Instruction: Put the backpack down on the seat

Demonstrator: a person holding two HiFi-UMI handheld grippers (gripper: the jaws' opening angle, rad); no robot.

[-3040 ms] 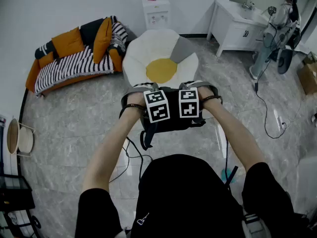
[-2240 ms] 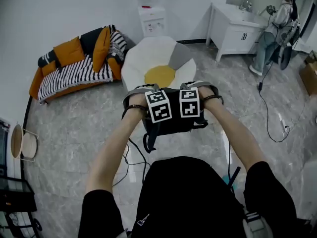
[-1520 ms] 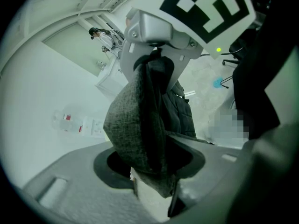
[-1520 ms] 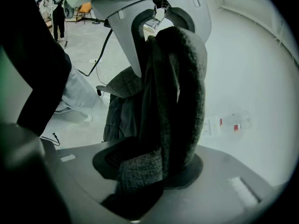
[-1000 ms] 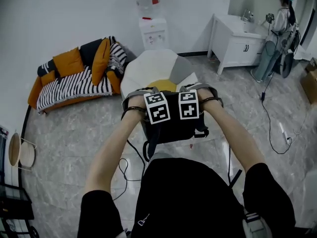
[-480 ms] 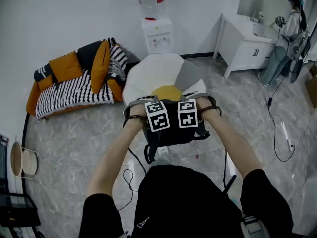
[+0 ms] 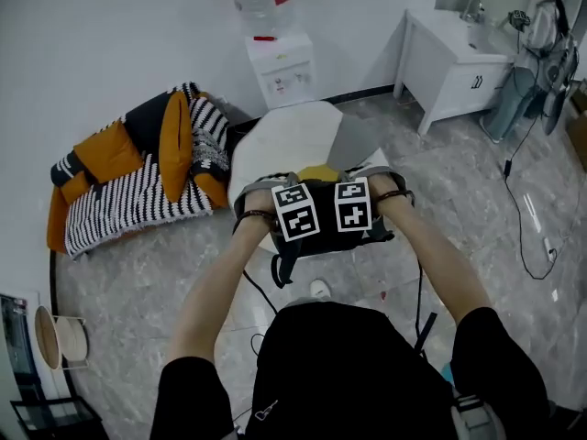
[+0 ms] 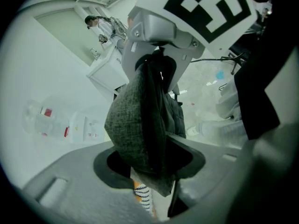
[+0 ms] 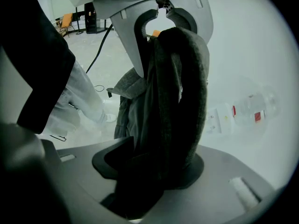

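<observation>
Grey floor (image 7: 138, 273), seat (image 7: 284, 140) overhead only, backpack (image 7: 316, 244) clamped

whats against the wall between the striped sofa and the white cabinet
A white water dispenser stands there, with a bottle on top; the head view shows it.

The backpack (image 8: 135, 125) is coarse, matt grey woven cloth; the floor (image 7: 128, 273) is glossy, veined stone; the seat (image 7: 289, 140) looks smooth cloth.

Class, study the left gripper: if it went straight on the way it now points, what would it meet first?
The backpack strap that the left gripper clamps. Past that, pointing steeply down, it would probably reach the front edge of the white seat, though depth is unclear.
</observation>
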